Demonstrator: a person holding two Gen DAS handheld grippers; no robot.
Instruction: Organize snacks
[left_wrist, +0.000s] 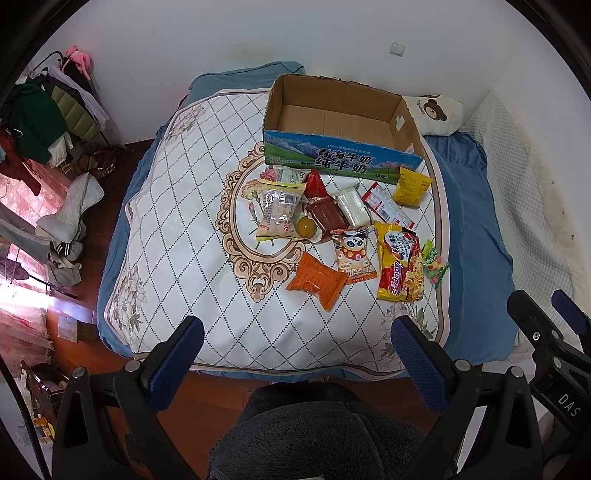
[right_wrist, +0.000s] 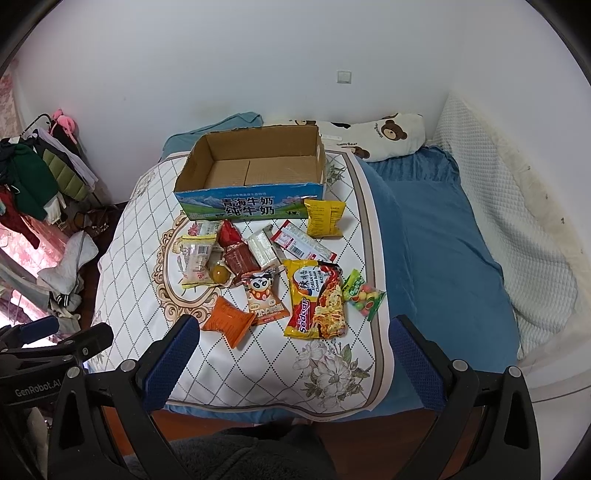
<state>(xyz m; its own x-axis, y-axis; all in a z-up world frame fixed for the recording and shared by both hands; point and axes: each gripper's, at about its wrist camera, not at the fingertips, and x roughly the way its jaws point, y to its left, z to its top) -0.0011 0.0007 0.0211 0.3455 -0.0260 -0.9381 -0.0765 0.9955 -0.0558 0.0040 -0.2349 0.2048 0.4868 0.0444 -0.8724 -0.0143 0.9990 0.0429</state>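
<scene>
Cardboard box (right_wrist: 251, 166) open and bare inside, sitting on quilt (right_wrist: 147, 236) at the wall end. Snack packets scattered just in front of box: noodle packet (right_wrist: 317, 299), orange packet (right_wrist: 229, 325), yellow packet (right_wrist: 325, 218), candy bag (right_wrist: 364, 295). Left gripper (left_wrist: 295, 354) spread wide, gripping nothing, held above quilt edge farthest from box. Right gripper (right_wrist: 291, 354) same: spread, nothing between fingers.

White diamond-patterned quilt (left_wrist: 177, 236) (floral corners), blue-printed cardboard box (left_wrist: 340, 158), orange packet (left_wrist: 317, 278).
</scene>
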